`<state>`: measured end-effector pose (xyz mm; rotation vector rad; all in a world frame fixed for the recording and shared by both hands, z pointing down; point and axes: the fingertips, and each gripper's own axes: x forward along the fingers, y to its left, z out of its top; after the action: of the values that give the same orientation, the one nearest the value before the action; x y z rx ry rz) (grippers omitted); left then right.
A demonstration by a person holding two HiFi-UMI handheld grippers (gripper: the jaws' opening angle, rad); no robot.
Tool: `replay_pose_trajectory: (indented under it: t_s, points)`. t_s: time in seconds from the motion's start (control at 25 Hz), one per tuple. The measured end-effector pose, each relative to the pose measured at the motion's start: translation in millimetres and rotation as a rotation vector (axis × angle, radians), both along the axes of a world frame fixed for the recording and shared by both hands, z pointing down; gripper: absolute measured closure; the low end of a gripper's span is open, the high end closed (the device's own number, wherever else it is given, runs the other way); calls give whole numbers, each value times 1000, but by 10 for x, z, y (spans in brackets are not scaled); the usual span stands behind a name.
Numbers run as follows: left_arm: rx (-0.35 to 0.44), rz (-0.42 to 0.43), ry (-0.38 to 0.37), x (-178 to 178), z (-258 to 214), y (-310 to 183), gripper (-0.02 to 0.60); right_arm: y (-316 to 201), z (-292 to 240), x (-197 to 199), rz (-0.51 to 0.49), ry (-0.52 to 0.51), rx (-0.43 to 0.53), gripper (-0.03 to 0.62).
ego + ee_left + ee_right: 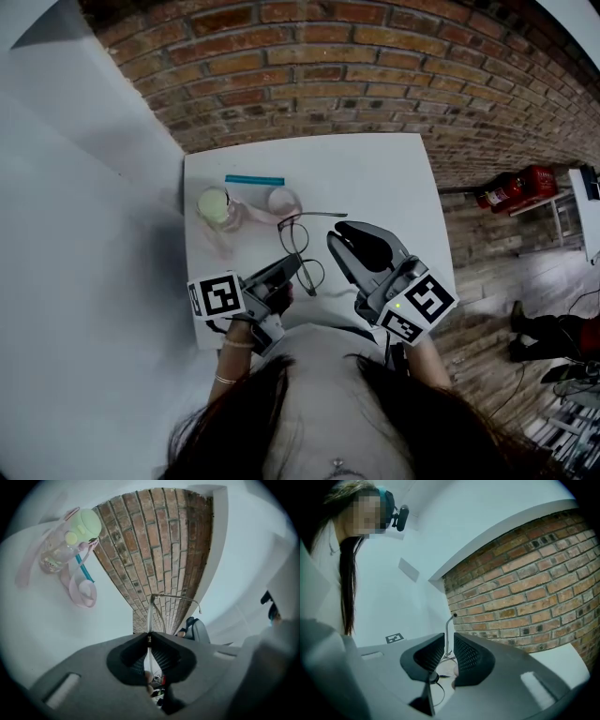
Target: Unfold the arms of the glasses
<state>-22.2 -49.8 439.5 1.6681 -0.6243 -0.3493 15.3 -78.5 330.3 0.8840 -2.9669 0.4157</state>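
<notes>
Thin black-framed glasses [293,236] are held over the white table [375,178]. One arm [323,215] is swung out and points right; in the left gripper view this arm [173,596] bends away from the frame. My left gripper [292,265] is shut on the frame's near end, its jaws [149,637] meeting on the thin rim. My right gripper [339,232] sits just below the swung-out arm. In the right gripper view that arm [448,632] lines up with the narrow gap of my right gripper [449,641], whose jaws stand slightly apart.
A clear bottle with a green lid [216,204] and pink strap [79,585] lies at the table's back left, beside a teal stick [253,179] and a round pink piece [284,202]. A brick wall [375,84] rises behind. Red canisters [516,187] stand on the floor at right.
</notes>
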Motion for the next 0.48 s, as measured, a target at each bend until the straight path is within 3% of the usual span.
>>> replay_pose_trajectory:
  t_s: [0.32, 0.48]
  points:
    - [3, -45, 67, 38, -139, -21, 560, 51, 125, -143, -48, 16, -50, 537]
    - [6, -55, 57, 18, -118, -31, 560, 64, 188, -212, -68, 23, -69, 537]
